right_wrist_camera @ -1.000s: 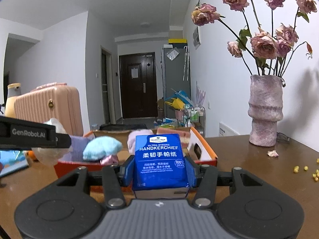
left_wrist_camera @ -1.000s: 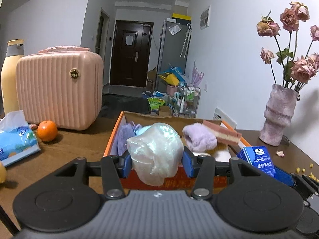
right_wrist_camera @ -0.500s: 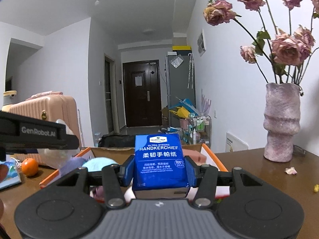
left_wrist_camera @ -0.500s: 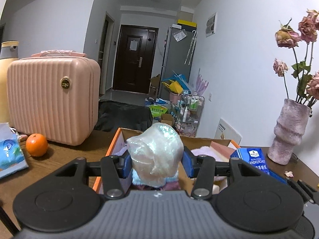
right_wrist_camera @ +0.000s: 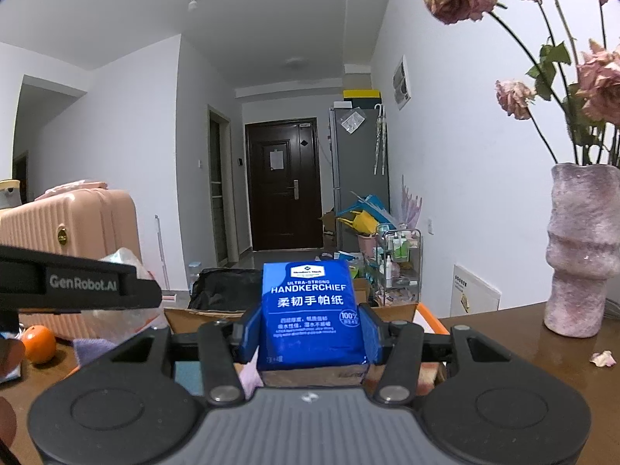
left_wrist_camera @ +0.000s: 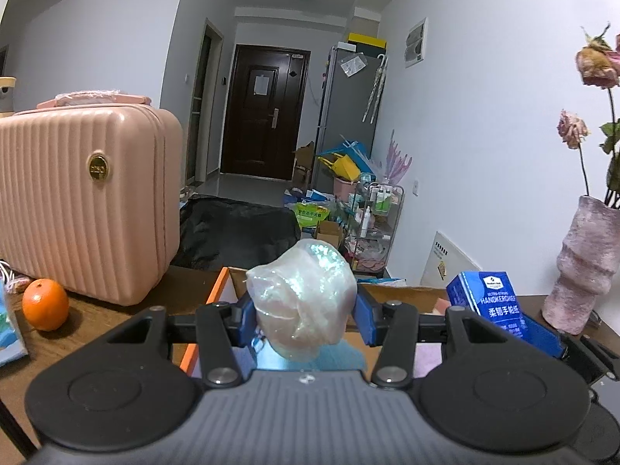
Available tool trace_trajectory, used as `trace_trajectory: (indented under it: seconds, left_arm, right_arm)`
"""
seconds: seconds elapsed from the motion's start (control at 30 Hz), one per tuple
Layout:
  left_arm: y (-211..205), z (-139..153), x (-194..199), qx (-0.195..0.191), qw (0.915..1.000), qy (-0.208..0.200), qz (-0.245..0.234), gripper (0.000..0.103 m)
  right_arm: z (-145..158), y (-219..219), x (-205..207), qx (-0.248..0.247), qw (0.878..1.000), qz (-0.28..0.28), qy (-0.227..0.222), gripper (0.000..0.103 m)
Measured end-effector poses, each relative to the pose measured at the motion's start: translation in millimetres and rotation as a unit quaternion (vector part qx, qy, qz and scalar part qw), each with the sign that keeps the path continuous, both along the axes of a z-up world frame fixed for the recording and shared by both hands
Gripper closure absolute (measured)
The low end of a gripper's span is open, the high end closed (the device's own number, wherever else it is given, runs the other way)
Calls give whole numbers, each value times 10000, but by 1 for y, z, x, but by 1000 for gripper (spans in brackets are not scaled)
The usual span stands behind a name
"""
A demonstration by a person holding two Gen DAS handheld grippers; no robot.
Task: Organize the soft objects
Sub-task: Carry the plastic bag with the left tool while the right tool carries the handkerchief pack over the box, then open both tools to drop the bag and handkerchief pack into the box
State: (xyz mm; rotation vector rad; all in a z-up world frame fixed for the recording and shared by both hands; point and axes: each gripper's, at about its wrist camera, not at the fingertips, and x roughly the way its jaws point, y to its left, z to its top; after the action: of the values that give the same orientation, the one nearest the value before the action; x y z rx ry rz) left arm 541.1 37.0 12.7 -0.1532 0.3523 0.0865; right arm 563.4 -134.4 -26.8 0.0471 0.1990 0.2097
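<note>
My left tool (left_wrist_camera: 302,312) is clamped on a crumpled, pearly translucent plastic bag (left_wrist_camera: 302,294), held above the orange-rimmed cardboard box (left_wrist_camera: 217,294) on the dark wooden worktop (left_wrist_camera: 112,321). My right tool (right_wrist_camera: 310,333) is clamped on a blue handkerchief tissue pack (right_wrist_camera: 310,306), upright, also over the box, just beside the left tool. Light blue soft item (left_wrist_camera: 337,356) and lilac cloth (left_wrist_camera: 428,356) sit in the box below. Pink ribbed suitcase (left_wrist_camera: 77,201) and an orange (left_wrist_camera: 45,309) off to the left, pink textured vase (right_wrist_camera: 581,248) to the right.

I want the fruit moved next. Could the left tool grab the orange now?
Probably not yet: the left tool is shut on a crumpled translucent plastic bag. The round orange sits unobstructed on the brown wooden table.
</note>
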Motion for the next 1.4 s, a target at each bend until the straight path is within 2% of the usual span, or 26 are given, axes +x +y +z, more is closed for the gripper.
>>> trace_trajectory:
  seconds: [0.3,0.37,0.4,0.47,0.5,0.53,0.57,0.63,0.73,0.8,0.83,1.4]
  left_arm:
    - [8,-10,33,12,9999,158,-56,52]
    - [8,-13,36,-1,9997,229,-111,50]
    - [8,-13,37,-20,9996,259,-142,42]
    - [8,-13,37,-23,9994,308,-125,39]
    - [9,-13,36,-9,9995,296,-125,34]
    - [10,-12,35,9,9995,291,-115,23]
    - [11,-12,34,-5,9995,294,-70,19]
    - [16,-10,31,-88,9997,245,42,11]
    - [22,-6,26,-93,9997,173,133,0]
    - [22,-4,22,-68,9997,105,204,0]
    - [23,-3,21,-44,9998,84,192,0]
    - [21,-2,9,119,9998,30,174,0]
  right_arm:
    - [-1,9,30,-123,9998,114,81,52]
    - [-2,9,33,-149,9997,134,146,50]
    - [-3,8,33,-143,9997,110,175,49]
    - [-3,6,33,-139,9996,79,214,42]
    - [-2,4,33,-133,9997,39,207,38]
    - [-2,2,32,-117,9997,2,204,34]
    - [-1,0,31,-83,9997,-22,207,31]
    - [0,-7,29,29,9998,-98,173,18]
    - [3,-15,25,110,9997,-179,100,8]
    - [3,-19,21,123,9997,-227,37,0]
    - [4,-20,20,131,9996,-243,-8,0]
    - [4,-20,1,-36,9998,-198,-66,0]
